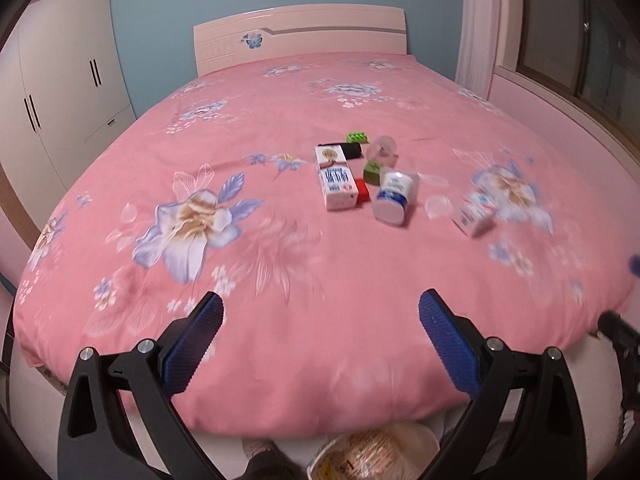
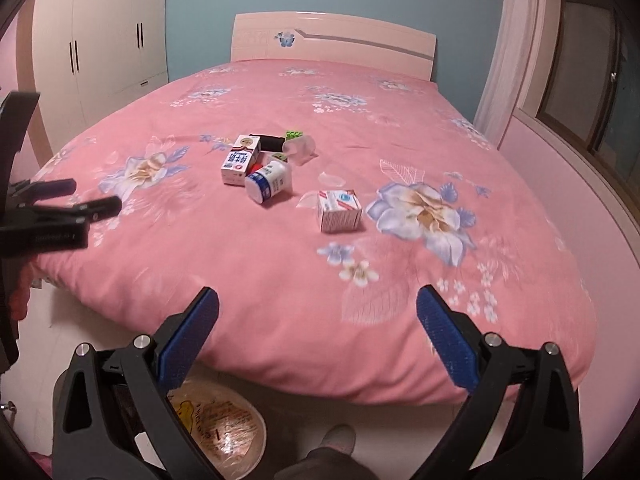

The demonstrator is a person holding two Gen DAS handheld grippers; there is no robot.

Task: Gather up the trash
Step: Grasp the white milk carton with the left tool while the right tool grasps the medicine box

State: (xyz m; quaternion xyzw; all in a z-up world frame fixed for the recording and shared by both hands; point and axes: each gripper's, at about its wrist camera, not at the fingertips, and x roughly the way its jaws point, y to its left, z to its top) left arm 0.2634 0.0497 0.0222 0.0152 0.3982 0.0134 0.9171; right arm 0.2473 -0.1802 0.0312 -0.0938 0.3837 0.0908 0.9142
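Observation:
Trash lies in a cluster mid-bed: a tall white milk carton (image 1: 335, 178) (image 2: 239, 160), a tipped white and blue cup (image 1: 394, 198) (image 2: 268, 181), a small white carton (image 1: 474, 214) (image 2: 339, 211), a clear plastic cup (image 1: 382, 150) (image 2: 300, 148), clear lids (image 1: 437, 204) (image 2: 330, 179), a black object (image 1: 352, 150) (image 2: 270, 141), a red piece (image 1: 362, 190) and green blocks (image 1: 357, 136) (image 2: 294, 134). My left gripper (image 1: 320, 312) is open and empty above the bed's near edge. My right gripper (image 2: 318, 308) is open and empty, also short of the trash.
The pink floral bedspread (image 1: 240, 140) (image 2: 400, 120) covers the bed. A lined bin (image 1: 372, 456) (image 2: 224, 424) stands on the floor below the bed's foot. White wardrobes (image 1: 60, 100) stand left, a window sill (image 2: 580, 168) right. The left gripper shows at the right wrist view's left edge (image 2: 60, 208).

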